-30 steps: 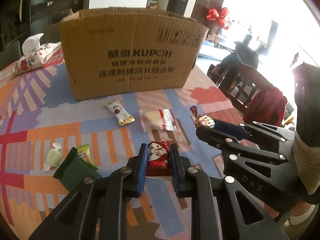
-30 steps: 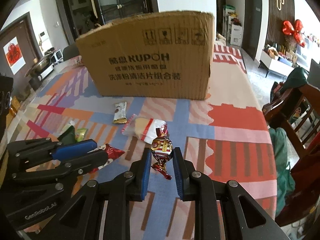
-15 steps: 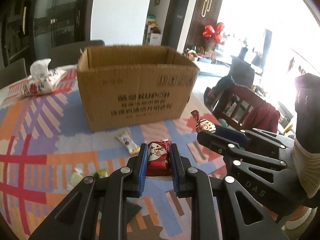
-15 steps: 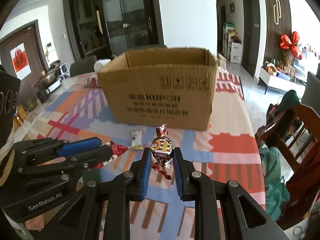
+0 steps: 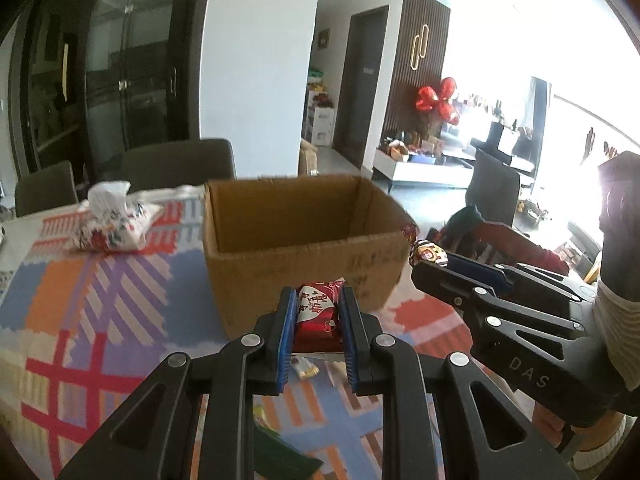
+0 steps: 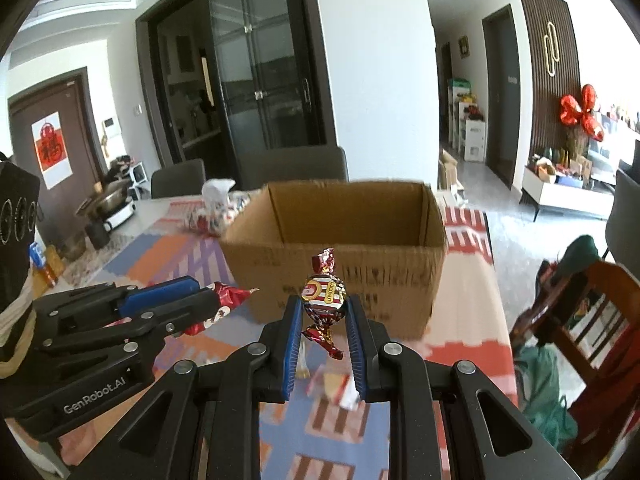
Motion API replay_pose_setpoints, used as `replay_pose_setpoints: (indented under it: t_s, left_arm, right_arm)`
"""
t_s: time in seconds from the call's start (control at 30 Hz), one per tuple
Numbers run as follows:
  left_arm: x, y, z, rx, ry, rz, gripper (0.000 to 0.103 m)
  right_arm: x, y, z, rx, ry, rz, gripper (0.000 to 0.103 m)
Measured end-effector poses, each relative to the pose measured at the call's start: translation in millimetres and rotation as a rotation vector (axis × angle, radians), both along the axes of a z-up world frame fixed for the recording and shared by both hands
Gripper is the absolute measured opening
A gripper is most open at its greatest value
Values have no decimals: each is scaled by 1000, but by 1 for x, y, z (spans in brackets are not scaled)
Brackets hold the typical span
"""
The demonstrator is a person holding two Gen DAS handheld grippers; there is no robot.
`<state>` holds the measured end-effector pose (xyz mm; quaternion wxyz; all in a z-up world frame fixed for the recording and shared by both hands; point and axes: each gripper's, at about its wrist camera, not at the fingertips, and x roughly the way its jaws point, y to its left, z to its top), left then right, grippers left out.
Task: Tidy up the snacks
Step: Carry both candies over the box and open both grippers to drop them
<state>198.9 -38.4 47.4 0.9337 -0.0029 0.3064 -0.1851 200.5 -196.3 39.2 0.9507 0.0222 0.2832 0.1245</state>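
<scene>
My left gripper (image 5: 318,300) is shut on a red snack packet (image 5: 318,316) and holds it in the air in front of the open cardboard box (image 5: 304,248). My right gripper (image 6: 324,308) is shut on a twisted red-and-gold candy (image 6: 324,296), also raised in front of the box (image 6: 340,248). The right gripper with its candy (image 5: 426,254) shows at the right of the left wrist view. The left gripper with its packet (image 6: 224,304) shows at the left of the right wrist view. The box interior looks empty as far as I see.
Loose snacks lie on the patterned tablecloth (image 5: 100,300) below the grippers: a small candy (image 5: 304,368), a green packet (image 5: 280,456), a clear-wrapped cake (image 6: 336,388). A tissue pack (image 5: 112,220) sits left of the box. A wooden chair (image 6: 580,320) stands at the right.
Both grippers have risen with their snacks, from near the tabletop to about the height of the box rim; the box's open top has come into view. Both grips stay shut.
</scene>
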Motion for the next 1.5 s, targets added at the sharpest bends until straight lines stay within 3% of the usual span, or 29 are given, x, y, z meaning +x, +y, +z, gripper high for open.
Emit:
replay_pose_setpoints:
  t_s: [0.63, 1.27, 1.33, 1.37, 1.43, 1.5]
  left_arm:
    - [51, 2, 45, 76, -116, 4, 22]
    - [133, -11, 26, 84, -29, 21, 23]
    - [136, -12, 25, 89, -26, 32, 29]
    - [134, -12, 24, 88, -22, 32, 34]
    - [131, -12, 23, 101, -17, 37, 41]
    - [125, -13, 22, 120, -21, 46, 47]
  right_arm:
    - [56, 12, 46, -16, -44, 10, 23]
    - [124, -1, 33, -55, 28, -29, 23]
    - [127, -3, 29, -64, 31, -44, 24]
    - [129, -4, 28, -69, 37, -46, 28]
    - [130, -4, 25, -69, 48, -58, 50]
    - [126, -3, 24, -80, 37, -60, 51]
